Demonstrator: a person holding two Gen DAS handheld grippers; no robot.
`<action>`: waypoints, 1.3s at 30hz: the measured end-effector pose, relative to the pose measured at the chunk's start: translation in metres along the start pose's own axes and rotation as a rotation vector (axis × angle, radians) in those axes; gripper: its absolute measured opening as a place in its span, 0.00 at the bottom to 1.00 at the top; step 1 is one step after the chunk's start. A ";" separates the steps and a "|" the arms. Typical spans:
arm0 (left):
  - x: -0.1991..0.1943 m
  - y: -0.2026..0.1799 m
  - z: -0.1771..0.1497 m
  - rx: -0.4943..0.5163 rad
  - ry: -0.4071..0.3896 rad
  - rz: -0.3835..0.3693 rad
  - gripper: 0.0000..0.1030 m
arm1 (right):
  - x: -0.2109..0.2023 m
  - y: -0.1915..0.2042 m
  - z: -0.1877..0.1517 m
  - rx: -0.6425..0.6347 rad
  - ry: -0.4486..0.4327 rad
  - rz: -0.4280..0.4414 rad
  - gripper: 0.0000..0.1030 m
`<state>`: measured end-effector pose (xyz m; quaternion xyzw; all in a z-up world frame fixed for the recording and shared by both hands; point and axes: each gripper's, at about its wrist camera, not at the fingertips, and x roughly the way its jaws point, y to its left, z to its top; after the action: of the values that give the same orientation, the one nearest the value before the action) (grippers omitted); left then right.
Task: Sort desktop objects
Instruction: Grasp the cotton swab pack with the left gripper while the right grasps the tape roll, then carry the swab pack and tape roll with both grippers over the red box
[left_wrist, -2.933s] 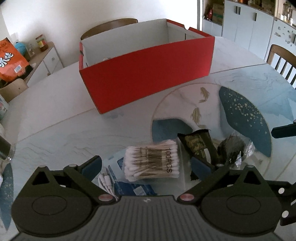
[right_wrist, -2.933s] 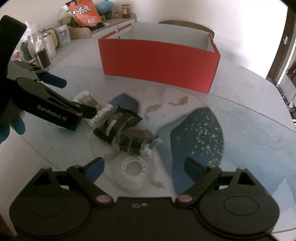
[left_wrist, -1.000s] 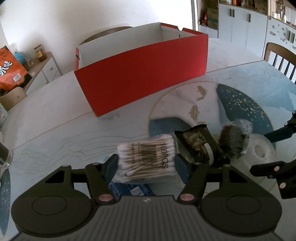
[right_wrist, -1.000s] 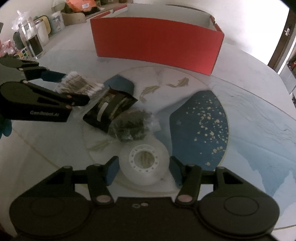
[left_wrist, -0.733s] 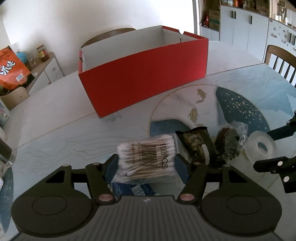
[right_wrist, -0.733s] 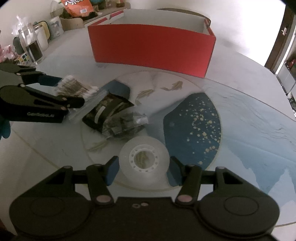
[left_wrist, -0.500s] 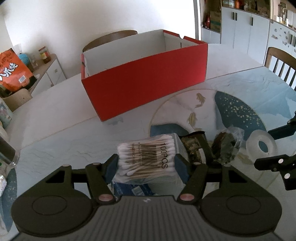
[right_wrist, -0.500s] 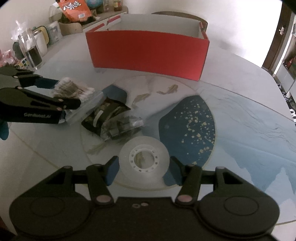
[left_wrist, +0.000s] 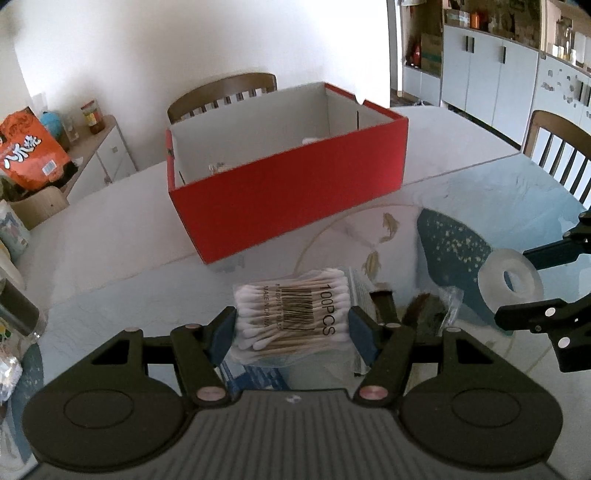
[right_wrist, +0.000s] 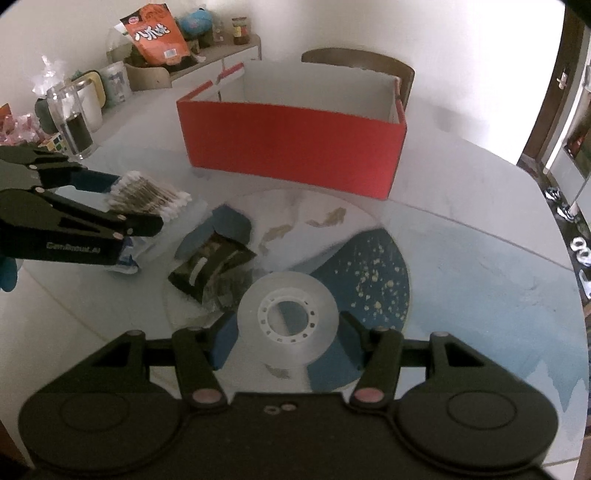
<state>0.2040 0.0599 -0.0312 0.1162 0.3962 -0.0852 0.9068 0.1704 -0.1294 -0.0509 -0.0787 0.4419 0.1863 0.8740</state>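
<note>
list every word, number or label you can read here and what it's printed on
"100PCS": on the cotton swab pack, beside its barcode.
"MADE IN CHINA": same pack, small, along the other side of the barcode.
Digits under the barcode: too small to read.
"GenRobot.AI": likely, blurred, on the side of the left gripper.
White characters on the orange snack bag: not legible enough to quote.
Blue and white packet under the swabs: print unreadable.

An orange snack bag (right_wrist: 157, 35) leans on the white sideboard (right_wrist: 221, 59) upper left; a brown wooden chair (left_wrist: 221, 94) stands behind; grey-white cupboards (left_wrist: 480, 70) fill upper right.
</note>
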 end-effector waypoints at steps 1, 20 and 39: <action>-0.001 0.000 0.002 -0.002 -0.002 -0.001 0.63 | -0.002 0.000 0.002 -0.004 -0.005 -0.001 0.56; -0.016 0.005 0.054 0.005 -0.060 -0.023 0.63 | -0.024 -0.009 0.047 -0.039 -0.082 -0.018 0.56; -0.012 0.026 0.098 0.038 -0.107 -0.013 0.63 | -0.030 -0.019 0.104 -0.057 -0.150 -0.034 0.56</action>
<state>0.2710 0.0577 0.0459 0.1259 0.3462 -0.1046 0.9238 0.2387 -0.1228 0.0345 -0.0968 0.3681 0.1895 0.9051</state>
